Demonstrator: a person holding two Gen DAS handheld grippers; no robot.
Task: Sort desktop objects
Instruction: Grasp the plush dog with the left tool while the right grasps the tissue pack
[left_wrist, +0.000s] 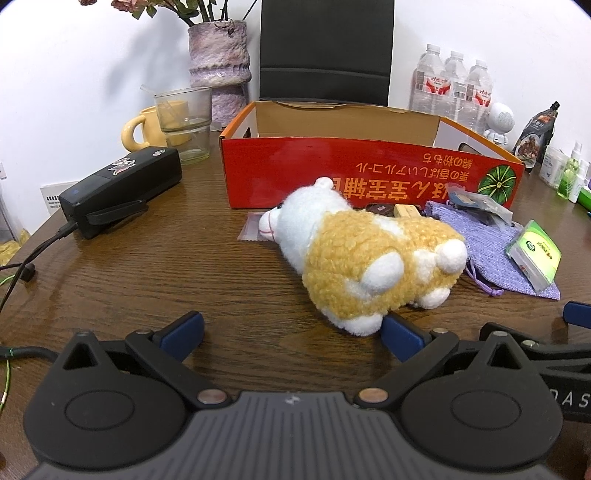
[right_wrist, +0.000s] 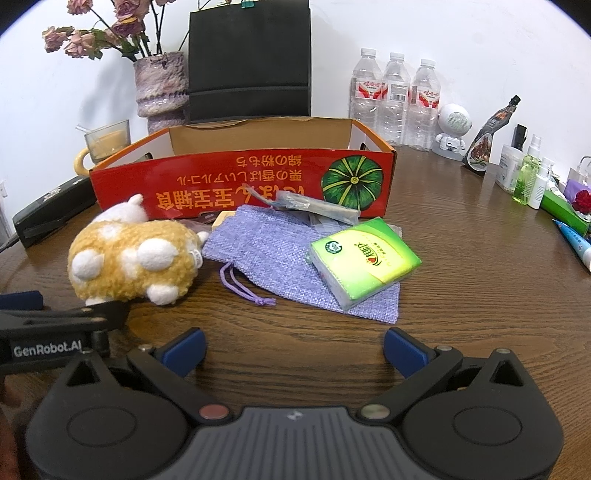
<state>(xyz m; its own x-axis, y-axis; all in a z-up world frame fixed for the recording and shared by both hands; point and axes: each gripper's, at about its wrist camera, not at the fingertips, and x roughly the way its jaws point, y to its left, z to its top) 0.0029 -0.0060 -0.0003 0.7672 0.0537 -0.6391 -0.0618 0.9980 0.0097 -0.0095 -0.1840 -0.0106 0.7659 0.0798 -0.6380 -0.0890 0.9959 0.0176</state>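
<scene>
A tan and white plush animal (left_wrist: 362, 254) (right_wrist: 133, 258) lies on the wooden table in front of an open red cardboard box (left_wrist: 369, 173) (right_wrist: 240, 181). To its right a purple knit pouch (left_wrist: 491, 240) (right_wrist: 273, 254) carries a green tissue pack (left_wrist: 535, 254) (right_wrist: 364, 256), with small packets (right_wrist: 314, 206) behind it. My left gripper (left_wrist: 293, 338) is open, its right fingertip touching the plush's rear. My right gripper (right_wrist: 295, 350) is open over bare table, short of the pouch. The box's inside is mostly hidden.
A black case (left_wrist: 118, 188) with a cable, a glass (left_wrist: 184, 122) and a yellow mug (left_wrist: 147, 127) stand at the left. A vase (right_wrist: 160, 88), a black bag (right_wrist: 249, 62), water bottles (right_wrist: 395, 99) and small toiletries (right_wrist: 528, 177) line the back and right.
</scene>
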